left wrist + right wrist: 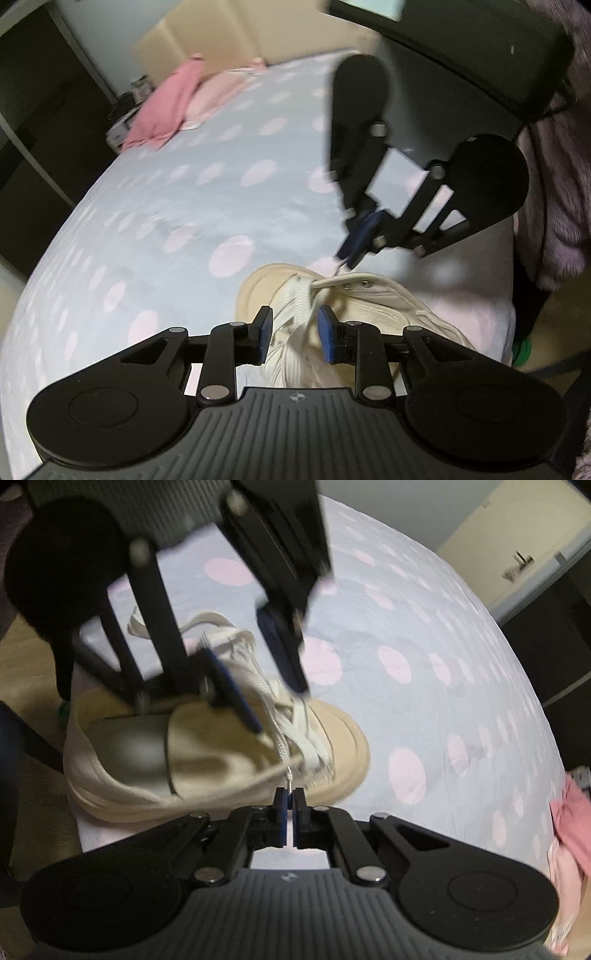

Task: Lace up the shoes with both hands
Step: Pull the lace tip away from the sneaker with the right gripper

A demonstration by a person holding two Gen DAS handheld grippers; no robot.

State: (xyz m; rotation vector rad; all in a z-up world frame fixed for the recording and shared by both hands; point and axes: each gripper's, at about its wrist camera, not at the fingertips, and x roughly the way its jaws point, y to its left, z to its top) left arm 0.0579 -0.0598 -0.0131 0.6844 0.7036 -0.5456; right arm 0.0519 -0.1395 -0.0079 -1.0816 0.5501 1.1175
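A cream sneaker (373, 302) (147, 760) with white laces (299, 295) (303, 742) lies on the dotted bed sheet (184, 206), its toe pointing away from the bed's edge. My left gripper (295, 325) (277, 707) hovers over the lacing, open, its blue pads standing on either side of the loose strands without pressing on them. My right gripper (290, 797) (351, 254) is beside the shoe at the eyelet row. It is shut on the tip of a lace end, which runs tight from the eyelets to its pads.
Pink clothes (166, 107) (572, 823) lie at the far side of the bed. A dark chair or desk (461, 55) and fluffy mauve fabric (561, 184) stand close by the shoe's heel end, near the bed's edge.
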